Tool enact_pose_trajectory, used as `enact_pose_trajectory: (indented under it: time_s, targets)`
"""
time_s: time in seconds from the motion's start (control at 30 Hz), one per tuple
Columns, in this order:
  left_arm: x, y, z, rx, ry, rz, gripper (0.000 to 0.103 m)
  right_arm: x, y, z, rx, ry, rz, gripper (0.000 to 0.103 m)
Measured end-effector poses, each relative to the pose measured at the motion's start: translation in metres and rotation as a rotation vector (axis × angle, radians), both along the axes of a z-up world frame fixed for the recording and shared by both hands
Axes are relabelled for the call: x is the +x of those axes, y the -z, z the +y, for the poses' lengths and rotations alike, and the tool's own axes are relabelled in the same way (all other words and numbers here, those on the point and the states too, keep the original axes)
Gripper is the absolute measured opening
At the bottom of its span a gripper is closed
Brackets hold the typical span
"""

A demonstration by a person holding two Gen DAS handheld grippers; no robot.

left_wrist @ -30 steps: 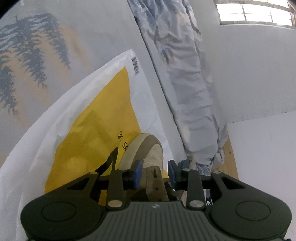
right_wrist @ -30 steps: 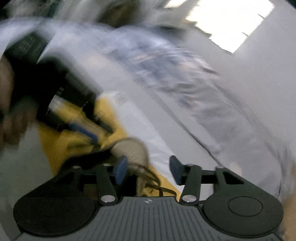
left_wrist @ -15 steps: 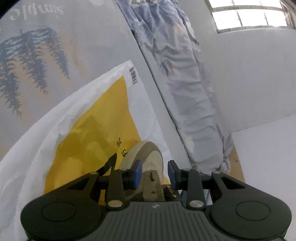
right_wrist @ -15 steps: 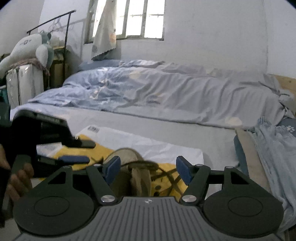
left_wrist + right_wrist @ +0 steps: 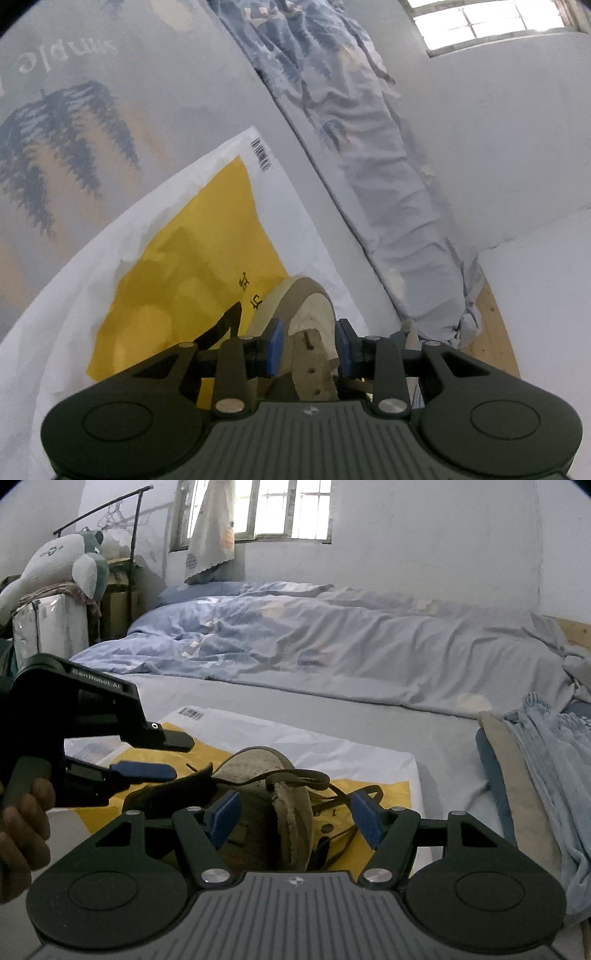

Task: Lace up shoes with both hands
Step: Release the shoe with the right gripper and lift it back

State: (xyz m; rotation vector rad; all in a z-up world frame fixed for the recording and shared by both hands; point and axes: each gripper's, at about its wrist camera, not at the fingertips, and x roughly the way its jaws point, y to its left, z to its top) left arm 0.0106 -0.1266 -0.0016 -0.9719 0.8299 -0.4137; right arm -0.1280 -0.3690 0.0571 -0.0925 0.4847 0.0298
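Right tool (image 5: 295, 821) wider, rolled level

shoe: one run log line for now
shoe on yellow bag | laces loose | left gripper open beside shoe | right gripper open astride shoe

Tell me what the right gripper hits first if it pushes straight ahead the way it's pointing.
Most likely the shoe: its frayed tongue and a loop of lace sit directly between the right gripper's open fingers. Depth is hard to judge through the fisheye.
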Motion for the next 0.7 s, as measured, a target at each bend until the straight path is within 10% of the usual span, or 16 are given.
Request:
enact_pose_trajectory:
  time_s: [0.4, 0.7]
  targets:
    - [-0.001, 0.009, -0.007, -0.002, -0.047, 0.021, 0.026, 0.005, 0.005, -0.001, 0.008, 0.037, 0.027, 0.068]
    - [-0.003, 0.010, -0.013, -0.001, -0.056, 0.019, 0.006, 0.013, 0.011, -0.001, 0.013, 0.082, 0.044, 0.068]
